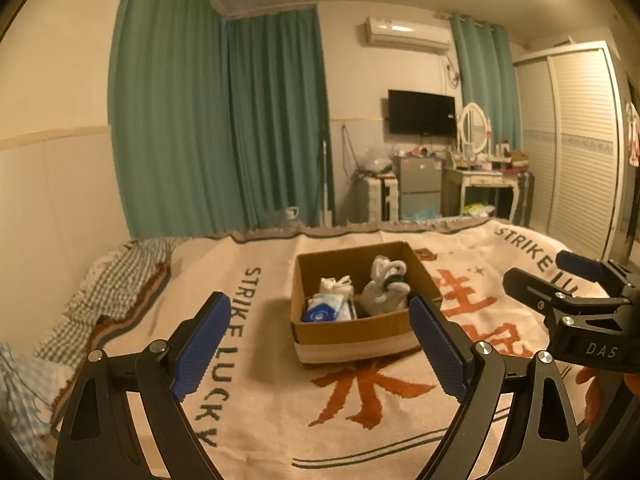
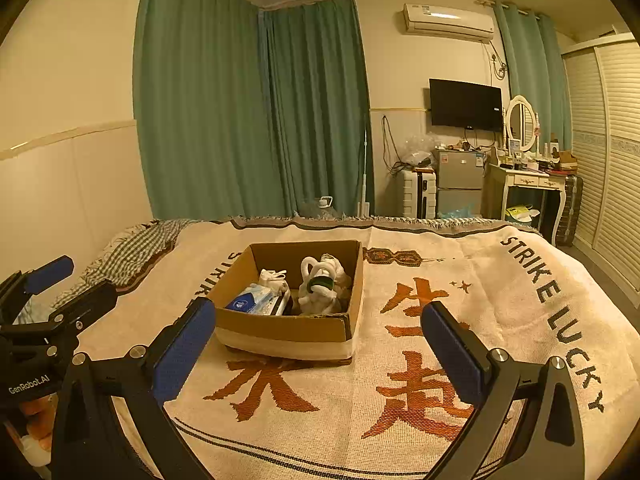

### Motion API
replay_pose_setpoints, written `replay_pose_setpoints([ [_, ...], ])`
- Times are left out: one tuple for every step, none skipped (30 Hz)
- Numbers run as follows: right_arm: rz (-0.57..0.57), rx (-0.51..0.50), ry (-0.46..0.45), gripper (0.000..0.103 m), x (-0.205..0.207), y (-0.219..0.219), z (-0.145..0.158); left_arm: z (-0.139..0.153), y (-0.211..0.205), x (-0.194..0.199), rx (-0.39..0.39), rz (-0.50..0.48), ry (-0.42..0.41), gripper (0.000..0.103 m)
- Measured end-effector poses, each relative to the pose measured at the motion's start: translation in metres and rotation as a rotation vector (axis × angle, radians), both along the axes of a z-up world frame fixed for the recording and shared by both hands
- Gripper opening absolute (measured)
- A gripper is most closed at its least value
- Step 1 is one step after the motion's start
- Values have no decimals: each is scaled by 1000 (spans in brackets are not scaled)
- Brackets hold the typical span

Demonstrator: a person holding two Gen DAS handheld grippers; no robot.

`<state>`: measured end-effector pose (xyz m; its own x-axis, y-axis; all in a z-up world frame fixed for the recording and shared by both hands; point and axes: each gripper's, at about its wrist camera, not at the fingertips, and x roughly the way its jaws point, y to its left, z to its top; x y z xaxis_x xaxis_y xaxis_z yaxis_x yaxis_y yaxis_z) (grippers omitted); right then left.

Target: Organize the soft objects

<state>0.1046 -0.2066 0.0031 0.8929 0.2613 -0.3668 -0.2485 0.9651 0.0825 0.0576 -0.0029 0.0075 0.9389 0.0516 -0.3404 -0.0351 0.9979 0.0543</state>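
Observation:
An open cardboard box (image 1: pixel 352 330) (image 2: pixel 280 326) stands on the bed's cream blanket. Inside lie a white plush toy with a green patch (image 1: pixel 385 286) (image 2: pixel 323 284), a blue-and-white tissue pack (image 1: pixel 326 310) (image 2: pixel 254 300) and a small white tied bundle (image 1: pixel 337 285) (image 2: pixel 273 278). My left gripper (image 1: pixel 320 336) is open and empty, held just in front of the box. My right gripper (image 2: pixel 320 344) is open and empty, also in front of the box. Each gripper shows at the edge of the other's view, the right one (image 1: pixel 560 280) and the left one (image 2: pixel 68 284).
The blanket (image 2: pixel 440 312) with orange characters and "STRIKE LUCKY" lettering covers the bed. A checked cloth (image 1: pixel 120 276) lies at the far left corner. Beyond the bed stand green curtains, a small fridge (image 2: pixel 458 184), a dressing table (image 2: pixel 528 184) and a wardrobe.

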Motion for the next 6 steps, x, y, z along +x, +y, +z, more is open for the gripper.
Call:
replay_pose_setpoints([
  [-1,1,0,103,0,0,0,0,0,0,1,2,-1,92],
  [-1,1,-1,103,0,0,0,0,0,0,4,2,-2,92],
  [-1,2,0,103,0,0,1,0,-1,0,6,1,-3,92],
  [-2,1,0,103,0,0,1,0,-1,0,8,1,-4,92],
  [-5,1,0,103,0,0,1,0,-1,0,9,-2,-4,92],
  [-5,2,0,103,0,0,1,0,-1,0,8,-5,-2,92],
])
